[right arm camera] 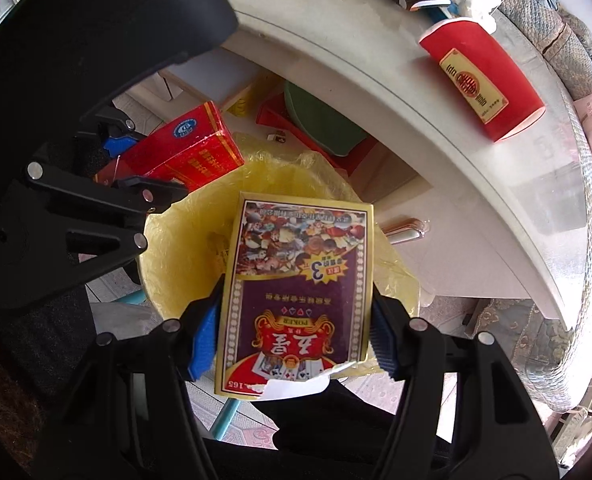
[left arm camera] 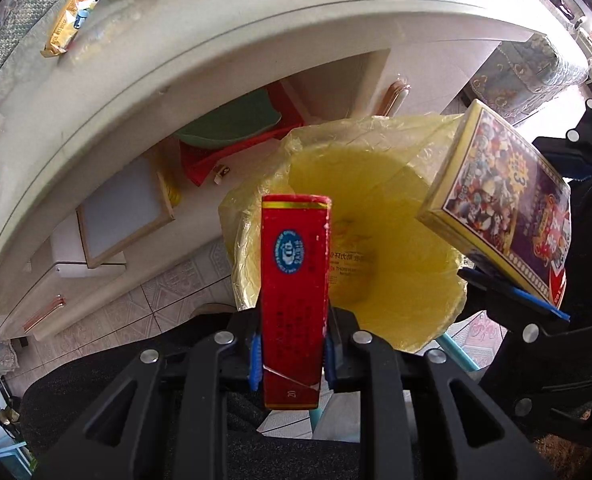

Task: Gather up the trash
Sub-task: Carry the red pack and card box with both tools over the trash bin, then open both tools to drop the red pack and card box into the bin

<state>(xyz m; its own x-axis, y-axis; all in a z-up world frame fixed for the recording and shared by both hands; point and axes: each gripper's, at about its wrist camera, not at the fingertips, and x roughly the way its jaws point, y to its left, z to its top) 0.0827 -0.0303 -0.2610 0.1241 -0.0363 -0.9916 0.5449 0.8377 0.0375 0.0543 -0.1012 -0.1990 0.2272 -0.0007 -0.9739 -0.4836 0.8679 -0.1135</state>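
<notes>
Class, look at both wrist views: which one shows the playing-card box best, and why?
The right wrist view: the playing-card box faces the camera squarely, front print readable, clamped in the right gripper above the yellow-lined bin. The left wrist view shows the box only obliquely at its right edge.

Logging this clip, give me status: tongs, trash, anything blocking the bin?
Left tongs shut on red box. Right tongs shut on card box. Both over yellow-lined bin. Nothing blocking the opening.
</notes>
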